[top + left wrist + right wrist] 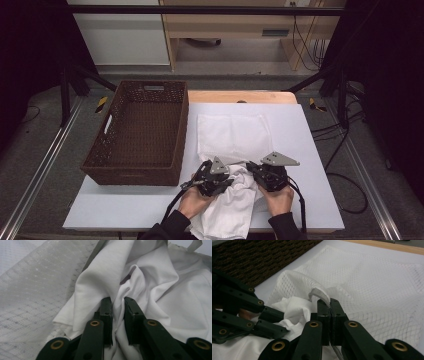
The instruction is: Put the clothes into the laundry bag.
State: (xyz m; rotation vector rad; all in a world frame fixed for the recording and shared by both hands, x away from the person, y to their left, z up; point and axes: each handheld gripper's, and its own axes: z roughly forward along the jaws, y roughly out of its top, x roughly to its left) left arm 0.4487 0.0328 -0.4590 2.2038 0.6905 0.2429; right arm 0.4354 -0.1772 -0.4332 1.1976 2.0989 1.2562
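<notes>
**While one gripper holds the bag's mouth, the other feeds a white garment in**

As a person works at a white desk (310,150), the right gripper (329,305) has its fingers pressed together on the woven tape edging the mouth of a white mesh laundry bag (232,135), lifting that edge off the desk. The left gripper (117,302) has its fingers close together around a fold of a white garment (155,297), the cloth bunched in the narrow gap between them; they look to be pinching it, though the fold hides the pads. The garment lies crumpled at the near edge of the desk between the two hands, part of it trailing over the front edge, with the bag stretched flat beyond it.

To do this step well, the right hand should keep the bag's edge raised and taut so the mouth gapes, while the left carries its fold low and forward under that edge before letting go; a small bite of cloth may slip, so a deeper hold would help.

From the high view, a brown woven basket (137,132) stands just left of the bag, and the garment's overhang is plain. The right gripper view alone reveals the netting and the clamped tape; the left gripper view shows the pinched fold and the garment's dark inner shadow.
</notes>
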